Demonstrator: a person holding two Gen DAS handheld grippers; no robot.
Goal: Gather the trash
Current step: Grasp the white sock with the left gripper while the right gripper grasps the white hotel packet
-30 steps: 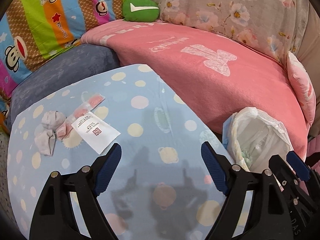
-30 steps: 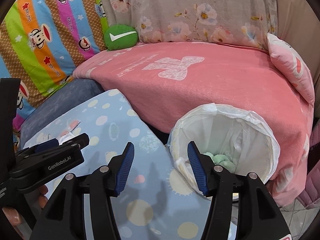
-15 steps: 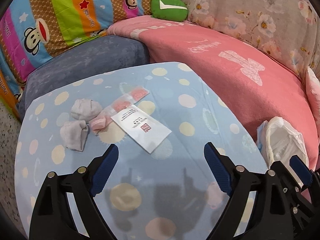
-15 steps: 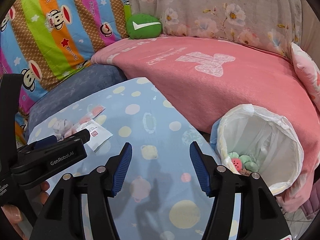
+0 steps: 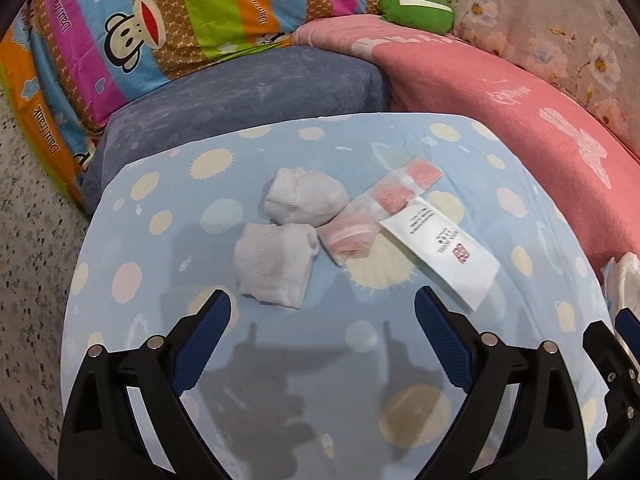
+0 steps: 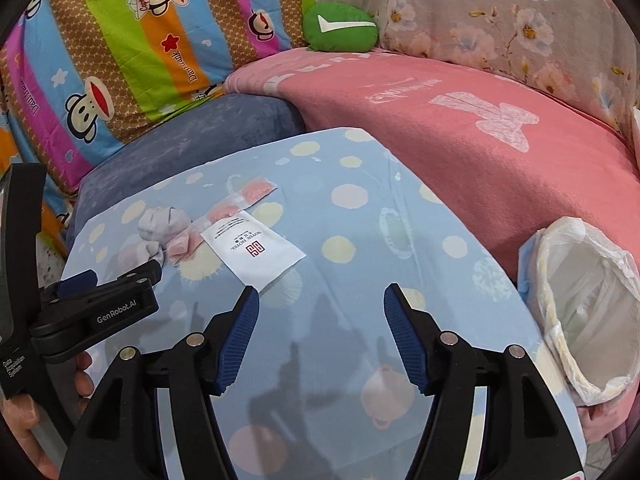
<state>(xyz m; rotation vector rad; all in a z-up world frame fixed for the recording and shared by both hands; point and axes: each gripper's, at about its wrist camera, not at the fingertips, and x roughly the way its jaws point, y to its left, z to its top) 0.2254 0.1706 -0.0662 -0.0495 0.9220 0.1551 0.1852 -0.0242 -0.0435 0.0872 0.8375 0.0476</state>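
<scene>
On the blue dotted tabletop (image 5: 320, 360) lie two crumpled white tissues (image 5: 280, 236), a pink-and-clear plastic wrapper (image 5: 384, 204) and a white paper sachet (image 5: 444, 256) with red print. My left gripper (image 5: 322, 316) is open and empty, just short of the tissues. My right gripper (image 6: 320, 304) is open and empty, near the sachet (image 6: 256, 256); the tissues (image 6: 160, 228) and wrapper (image 6: 236, 200) lie further left. The bin with a white bag (image 6: 584, 312) stands at the table's right edge. The left gripper shows in the right wrist view (image 6: 112, 280).
A pink blanket (image 6: 480, 128) covers the sofa behind the table. A grey-blue cushion (image 5: 240, 100), a striped monkey-print cover (image 5: 140, 32) and a green cushion (image 6: 340, 28) lie beyond. Speckled floor (image 5: 32, 240) shows at the left.
Both grippers have swung left, away from the bin and toward the trash on the table. The tissues, wrapper and sachet now sit closer and more central. Both grippers stay open.
</scene>
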